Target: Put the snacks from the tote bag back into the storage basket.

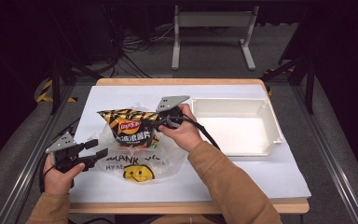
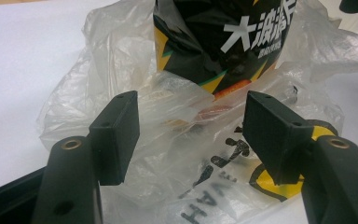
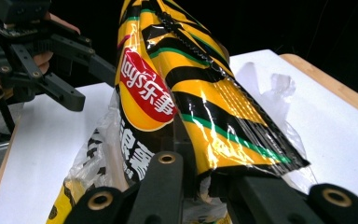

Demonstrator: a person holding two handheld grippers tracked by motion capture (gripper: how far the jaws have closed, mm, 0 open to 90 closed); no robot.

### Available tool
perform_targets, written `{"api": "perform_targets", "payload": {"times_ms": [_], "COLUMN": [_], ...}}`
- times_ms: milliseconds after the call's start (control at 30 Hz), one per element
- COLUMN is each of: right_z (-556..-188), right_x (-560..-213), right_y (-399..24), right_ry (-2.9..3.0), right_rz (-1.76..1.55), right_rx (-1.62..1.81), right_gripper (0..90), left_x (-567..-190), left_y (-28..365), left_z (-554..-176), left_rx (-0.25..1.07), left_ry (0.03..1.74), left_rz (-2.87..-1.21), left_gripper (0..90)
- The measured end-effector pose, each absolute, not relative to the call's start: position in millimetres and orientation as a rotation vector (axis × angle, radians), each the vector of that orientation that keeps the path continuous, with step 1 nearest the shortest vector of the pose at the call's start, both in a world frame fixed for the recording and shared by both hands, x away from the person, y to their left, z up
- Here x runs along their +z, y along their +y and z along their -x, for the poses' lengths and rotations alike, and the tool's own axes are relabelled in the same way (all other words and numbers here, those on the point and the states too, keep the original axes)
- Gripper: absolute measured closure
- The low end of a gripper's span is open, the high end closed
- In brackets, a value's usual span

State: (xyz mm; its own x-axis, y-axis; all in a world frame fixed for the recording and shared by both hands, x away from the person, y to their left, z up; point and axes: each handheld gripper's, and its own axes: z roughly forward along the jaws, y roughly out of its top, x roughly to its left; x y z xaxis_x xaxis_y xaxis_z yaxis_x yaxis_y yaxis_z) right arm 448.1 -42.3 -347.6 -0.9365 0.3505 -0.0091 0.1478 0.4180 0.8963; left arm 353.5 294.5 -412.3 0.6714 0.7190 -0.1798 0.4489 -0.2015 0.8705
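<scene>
A yellow-and-black Lay's chip bag [image 1: 129, 128] stands tilted, its lower part inside a crumpled clear plastic bag [image 1: 168, 161] printed with a smiley face and black letters. My right gripper [image 1: 161, 122] is shut on the chip bag's upper right edge; in the right gripper view the jaws [image 3: 200, 182] pinch the chip bag [image 3: 186, 88] at its sealed end. My left gripper [image 1: 98, 148] lies low at the plastic bag's left side. Its jaws [image 2: 191, 135] stand apart, with loose plastic bag film [image 2: 168, 154] between them and no pad pressing on it.
A white rectangular tray [image 1: 272, 122] sits to the right of the bags on the white sheet [image 1: 261, 179] that covers the wooden table. A grey metal stand [image 1: 212, 21] is on the floor beyond the table's far edge.
</scene>
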Motion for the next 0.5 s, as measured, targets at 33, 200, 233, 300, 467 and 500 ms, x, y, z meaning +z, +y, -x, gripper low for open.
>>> {"api": "perform_targets", "payload": {"times_ms": [33,200,233,300,467,500], "right_z": [-447.0,-441.7,-441.0,-439.2,-435.7,-434.7], "right_x": [-346.4,-340.2,-338.6,-334.6,-327.2,-324.9], "right_y": [-42.1,-40.7,-40.8,-41.1,-41.3,-41.5], "right_ry": [2.470,2.447,2.443,2.439,2.427,2.422], "right_rz": [-0.433,-0.415,-0.415,-0.413,-0.396,-0.393], "right_rx": [1.534,1.550,1.558,1.581,1.590,1.594], "right_gripper": [87.0,87.8,87.8,87.9,88.0,88.1], "left_x": [-412.3,-412.3,-412.3,-412.8,-413.1,-413.1], "left_y": [294.2,293.6,293.4,292.7,291.6,291.3], "left_z": [-353.4,-353.4,-353.3,-353.6,-353.9,-353.6], "left_rx": [0.323,0.330,0.328,0.330,0.333,0.332], "left_ry": [0.924,0.917,0.916,0.916,0.911,0.913], "left_rz": [-1.844,-1.852,-1.857,-1.860,-1.865,-1.864], "left_gripper": [36.7,38.2,39.5,40.4,40.5,40.4]}}
